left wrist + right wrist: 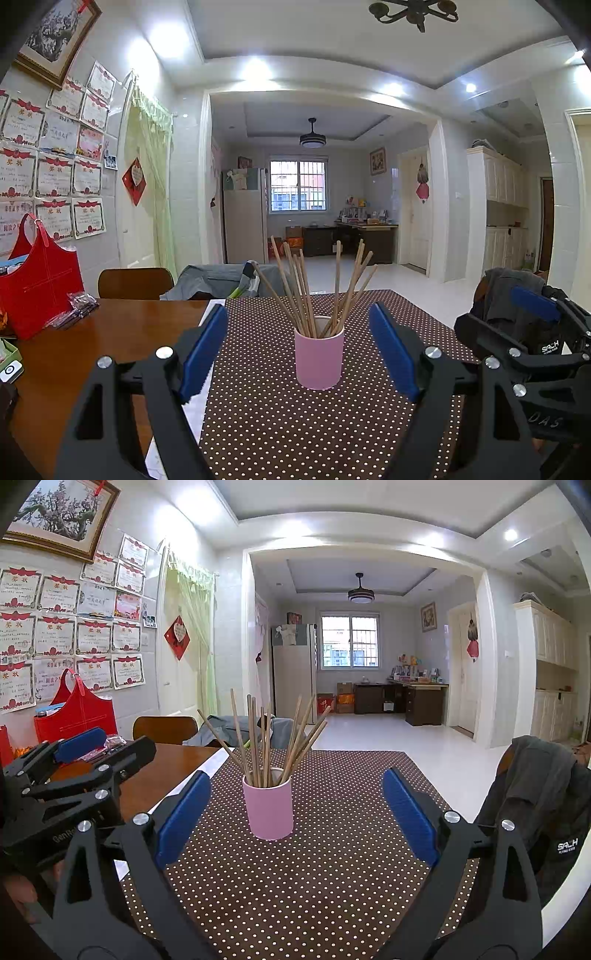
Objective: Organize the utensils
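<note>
A pink cup (319,356) stands upright on the dotted brown cloth (295,424) and holds several wooden chopsticks (306,291) that fan out of its top. My left gripper (299,350) is open and empty, its blue pads on either side of the cup but nearer to me. In the right wrist view the cup (269,806) with the chopsticks (266,738) stands ahead and left of centre. My right gripper (295,812) is open and empty, short of the cup. Each gripper shows at the edge of the other's view.
A red bag (37,288) and a small plastic packet (79,301) sit on the wooden table (92,343) at the left. A chair back (135,282) stands behind the table. A dark jacket (543,794) hangs over a chair at the right.
</note>
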Available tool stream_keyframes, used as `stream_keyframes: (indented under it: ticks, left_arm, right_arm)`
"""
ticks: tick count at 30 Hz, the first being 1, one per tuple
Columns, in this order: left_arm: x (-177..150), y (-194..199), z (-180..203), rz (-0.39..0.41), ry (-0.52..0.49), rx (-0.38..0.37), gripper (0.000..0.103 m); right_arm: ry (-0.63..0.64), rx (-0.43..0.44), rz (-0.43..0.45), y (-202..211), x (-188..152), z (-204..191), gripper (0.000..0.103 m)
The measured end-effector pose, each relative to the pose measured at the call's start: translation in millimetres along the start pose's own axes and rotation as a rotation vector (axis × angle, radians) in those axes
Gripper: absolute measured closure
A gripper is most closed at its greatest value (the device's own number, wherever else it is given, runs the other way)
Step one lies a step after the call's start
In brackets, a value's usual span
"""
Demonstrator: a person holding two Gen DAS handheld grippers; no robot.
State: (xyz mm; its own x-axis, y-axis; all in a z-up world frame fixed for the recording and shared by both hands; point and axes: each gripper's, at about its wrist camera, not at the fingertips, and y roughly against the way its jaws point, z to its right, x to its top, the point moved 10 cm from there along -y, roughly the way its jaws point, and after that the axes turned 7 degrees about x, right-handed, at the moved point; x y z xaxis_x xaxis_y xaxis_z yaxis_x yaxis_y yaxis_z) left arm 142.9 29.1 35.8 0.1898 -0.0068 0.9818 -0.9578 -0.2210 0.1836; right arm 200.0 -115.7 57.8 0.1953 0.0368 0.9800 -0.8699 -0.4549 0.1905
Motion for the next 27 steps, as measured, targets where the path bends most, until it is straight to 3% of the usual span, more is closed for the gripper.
stream_keyframes:
  ticks: [27]
  left_arm:
    - [-4.3,-3.7,0.7,-0.014,-0.006,-0.008,0.025]
  right_arm:
    - [-0.018,0.001,-0.019,-2.2,-8.4,3.6,0.011]
